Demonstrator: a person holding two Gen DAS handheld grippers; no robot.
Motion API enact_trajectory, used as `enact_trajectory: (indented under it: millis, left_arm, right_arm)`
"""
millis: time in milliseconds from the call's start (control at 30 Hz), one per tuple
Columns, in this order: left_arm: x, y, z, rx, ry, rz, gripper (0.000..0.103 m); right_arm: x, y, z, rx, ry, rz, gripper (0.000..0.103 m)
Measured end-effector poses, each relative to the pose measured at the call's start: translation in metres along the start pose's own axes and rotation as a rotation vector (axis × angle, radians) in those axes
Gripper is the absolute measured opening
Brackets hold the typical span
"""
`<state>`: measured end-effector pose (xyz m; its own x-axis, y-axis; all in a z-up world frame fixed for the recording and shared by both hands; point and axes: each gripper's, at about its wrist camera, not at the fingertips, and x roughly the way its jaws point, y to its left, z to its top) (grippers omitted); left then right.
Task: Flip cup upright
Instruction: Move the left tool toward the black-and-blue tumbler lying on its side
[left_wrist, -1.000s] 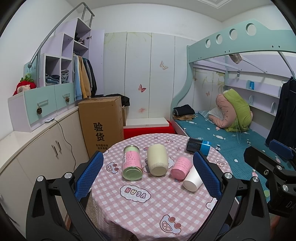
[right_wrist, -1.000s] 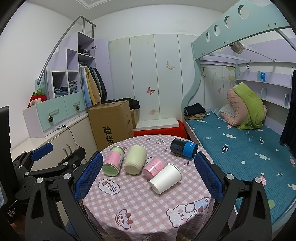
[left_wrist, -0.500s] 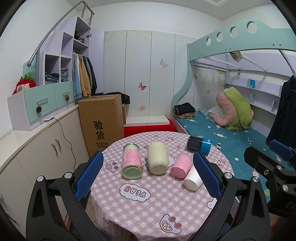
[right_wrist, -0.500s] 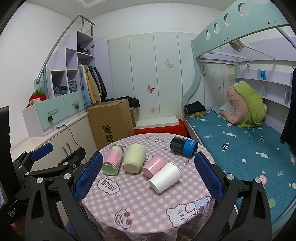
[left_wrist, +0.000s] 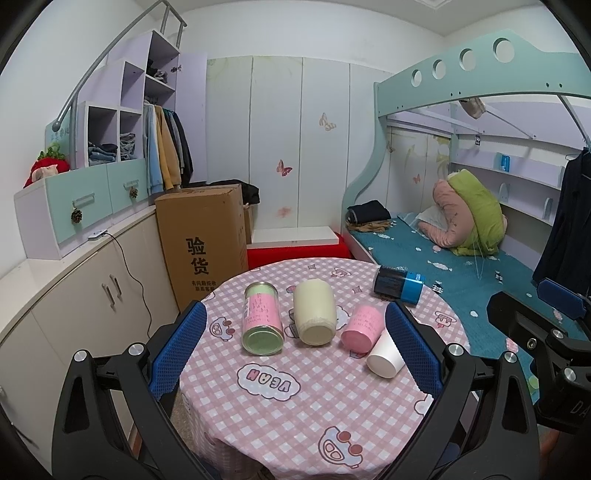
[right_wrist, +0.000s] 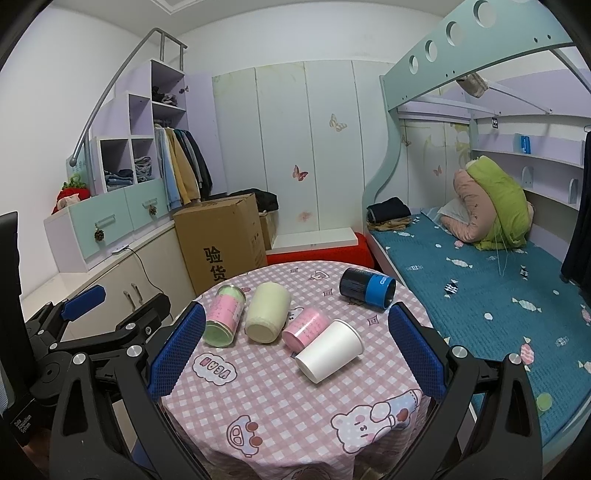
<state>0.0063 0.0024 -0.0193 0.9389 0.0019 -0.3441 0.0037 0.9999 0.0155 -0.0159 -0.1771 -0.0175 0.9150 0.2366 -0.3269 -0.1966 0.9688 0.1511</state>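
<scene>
Several cups lie on their sides on a round table with a pink checked cloth (left_wrist: 295, 406) (right_wrist: 266, 406): a green-and-pink can (left_wrist: 261, 323) (right_wrist: 223, 315), a cream cup (left_wrist: 314, 311) (right_wrist: 267, 312), a pink cup (left_wrist: 363, 327) (right_wrist: 306, 328), a white paper cup (left_wrist: 386, 356) (right_wrist: 330, 350), and a dark blue cup (left_wrist: 398, 285) (right_wrist: 367, 287) at the far right. My left gripper (left_wrist: 295, 347) is open and empty, held back from the cups. My right gripper (right_wrist: 295, 349) is open and empty, with the white cup in line between its fingers.
A cardboard box (left_wrist: 201, 240) stands behind the table on the left, beside low cabinets (left_wrist: 74, 295). A bunk bed with a teal mattress (right_wrist: 480, 280) runs along the right. The other gripper shows at each view's edge (left_wrist: 546, 332) (right_wrist: 92, 325).
Both views have shifted only slightly. The cups lie as before and both grippers stay open.
</scene>
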Motion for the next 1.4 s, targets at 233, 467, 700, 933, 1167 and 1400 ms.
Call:
enact_trajectory:
  millis: [233,467,700,933,1167,1400]
  left_arm:
    - [0.015,-0.005,-0.011,0.005,0.009,0.003,0.098]
    - [0.033,-0.016,-0.017,0.025,0.05,0.003,0.098]
    - [0.059,-0.028,-0.014,0.05,0.117,-0.008,0.098]
    - [0.095,-0.05,-0.008,0.077,0.179,-0.054,0.098]
    - [0.148,-0.079,0.01,0.163,0.255,-0.136,0.098]
    - [0.207,-0.104,0.023,0.303,0.348,-0.245,0.098]
  right_arm:
    - [0.001,-0.003,0.001,0.004,0.007,-0.002,0.096]
    - [0.016,-0.012,-0.003,0.019,0.044,-0.015,0.096]
    - [0.039,-0.03,-0.008,0.043,0.092,-0.037,0.096]
    - [0.064,-0.059,-0.013,0.083,0.14,-0.069,0.096]
    - [0.095,-0.093,-0.008,0.109,0.16,-0.12,0.096]
    - [0.13,-0.121,-0.001,0.126,0.181,-0.156,0.096]
